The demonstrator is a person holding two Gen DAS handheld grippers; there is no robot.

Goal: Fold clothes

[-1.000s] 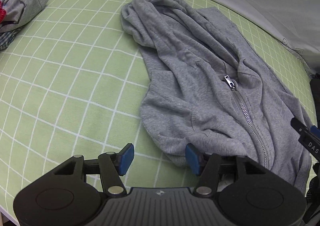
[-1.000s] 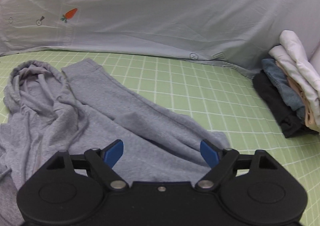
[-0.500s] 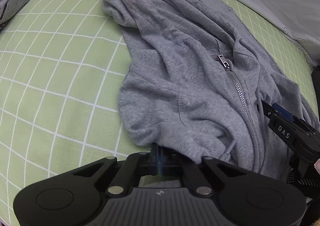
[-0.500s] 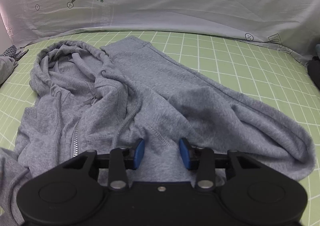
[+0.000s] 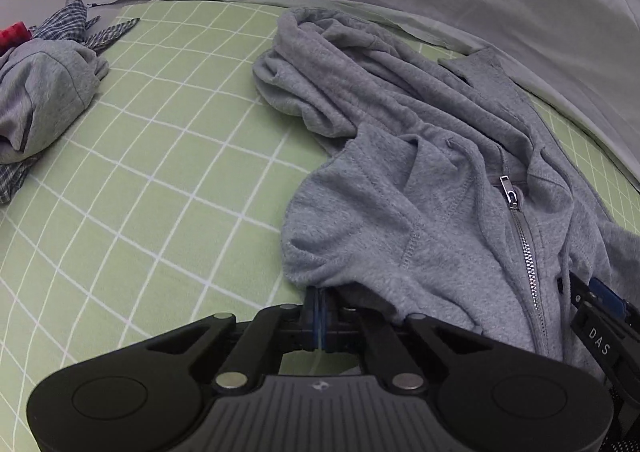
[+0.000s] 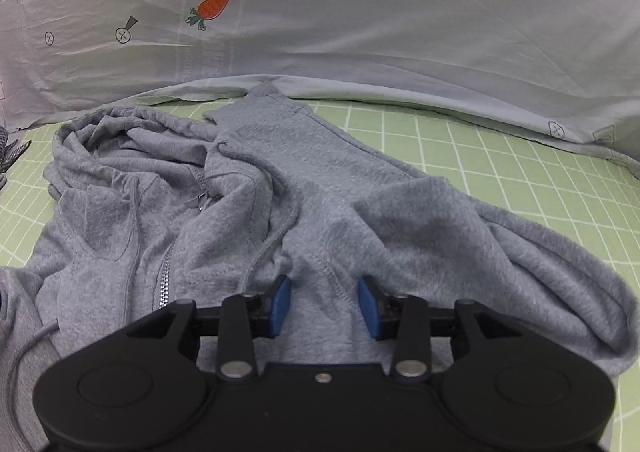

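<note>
Gripping the hoodie (image 5: 420, 212) at its near hem: left gripper (image 5: 320, 312) pinched tight on the edge. Right gripper (image 6: 325, 306) parted and widening, cloth between the pads (image 6: 280, 304), not pressed. Judged an early step, hem taken before spreading flat. Called next for a firm right-hand hold. Bare sheet (image 5: 160, 192) left of the fingers; sleeve (image 6: 500, 260) bunched to their right, backdrop (image 6: 400, 32) beyond.

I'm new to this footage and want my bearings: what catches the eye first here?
A rumpled grey zip hoodie sprawls across the green checked sheet, hood toward the pale backdrop with its orange carrot print. The left gripper is shut on the hoodie's near edge; the right gripper straddles a fabric fold, jaws opening. A bundle of other clothes lies far left.
</note>
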